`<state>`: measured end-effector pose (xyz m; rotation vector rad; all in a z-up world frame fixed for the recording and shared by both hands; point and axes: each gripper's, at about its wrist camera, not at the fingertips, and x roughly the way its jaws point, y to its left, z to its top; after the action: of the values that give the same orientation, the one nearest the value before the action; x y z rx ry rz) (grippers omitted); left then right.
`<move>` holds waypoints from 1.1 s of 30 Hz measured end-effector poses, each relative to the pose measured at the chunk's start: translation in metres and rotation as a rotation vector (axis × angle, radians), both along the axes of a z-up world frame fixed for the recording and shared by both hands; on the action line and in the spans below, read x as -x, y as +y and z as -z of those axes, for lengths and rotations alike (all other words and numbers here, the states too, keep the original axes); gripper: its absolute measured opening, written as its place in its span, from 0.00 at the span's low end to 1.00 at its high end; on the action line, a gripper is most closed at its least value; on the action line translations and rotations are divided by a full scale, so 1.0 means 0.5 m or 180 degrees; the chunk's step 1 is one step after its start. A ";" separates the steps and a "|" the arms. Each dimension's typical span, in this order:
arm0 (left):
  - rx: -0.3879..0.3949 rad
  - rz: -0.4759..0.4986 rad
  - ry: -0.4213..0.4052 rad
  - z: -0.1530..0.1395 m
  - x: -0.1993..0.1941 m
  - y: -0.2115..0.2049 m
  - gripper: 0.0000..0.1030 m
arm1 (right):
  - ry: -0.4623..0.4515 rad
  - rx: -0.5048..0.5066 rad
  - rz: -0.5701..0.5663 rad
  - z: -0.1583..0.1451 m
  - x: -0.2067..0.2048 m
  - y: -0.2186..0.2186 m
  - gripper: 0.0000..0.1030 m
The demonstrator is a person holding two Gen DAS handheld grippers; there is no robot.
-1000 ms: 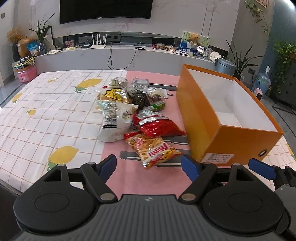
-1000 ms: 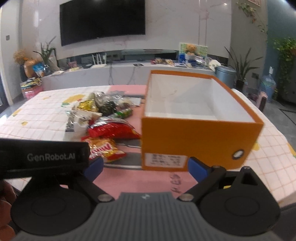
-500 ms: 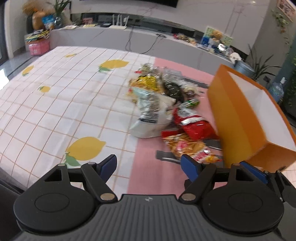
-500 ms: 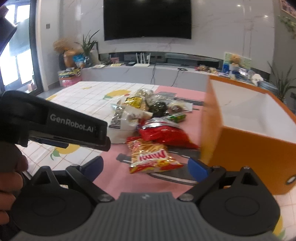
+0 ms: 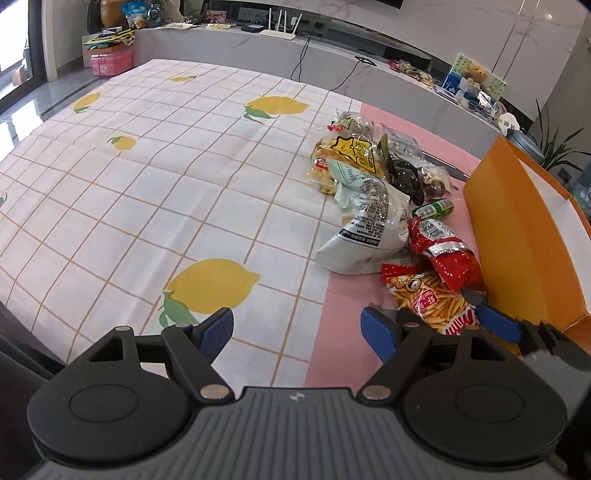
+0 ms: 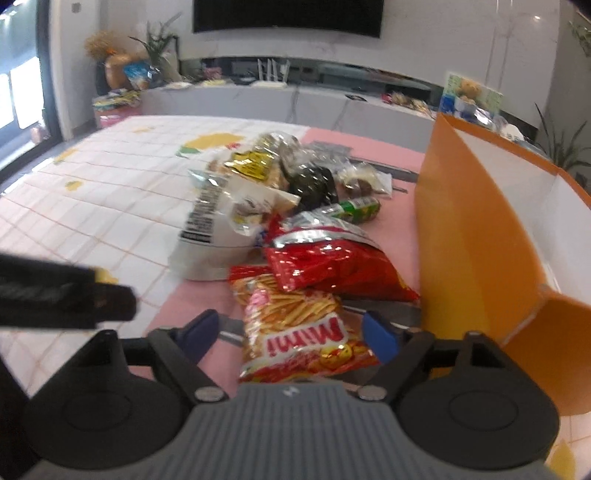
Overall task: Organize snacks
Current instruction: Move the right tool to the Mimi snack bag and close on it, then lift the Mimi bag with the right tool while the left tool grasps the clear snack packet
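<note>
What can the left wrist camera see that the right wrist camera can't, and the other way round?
Only the left wrist view shows the big lemon print near the left gripper, and the right gripper's blue fingertip. Only the right wrist view shows the television and the open right gripper astride the Mimi bag. Both show the red bag and orange box.

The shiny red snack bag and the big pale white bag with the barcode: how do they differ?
The shiny red snack bag is glossy red with a silver end; the big pale white bag is matte with black print. The red one lies nearer the orange box, partly over the Mimi fries bag; the white one sits on the checked-cloth side. Both are sealed and ungripped.
</note>
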<state>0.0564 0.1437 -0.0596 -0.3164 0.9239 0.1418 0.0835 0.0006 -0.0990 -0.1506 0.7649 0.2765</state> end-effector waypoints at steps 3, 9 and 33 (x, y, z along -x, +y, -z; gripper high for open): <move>0.0002 0.0025 0.0007 0.001 0.000 -0.002 0.89 | 0.0067 -0.0027 0.0099 0.006 -0.009 -0.005 0.69; -0.0023 0.0027 -0.0028 -0.004 0.007 -0.009 0.89 | 0.0088 -0.0081 0.0094 0.005 0.007 -0.020 0.55; -0.0181 0.0247 -0.0260 -0.039 0.026 -0.044 0.89 | -0.0334 0.0177 -0.0333 0.024 0.053 0.021 0.44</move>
<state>0.0433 0.1217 -0.0401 -0.2316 0.8483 0.0830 0.0570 0.0114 -0.1109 -0.2562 0.6617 0.3440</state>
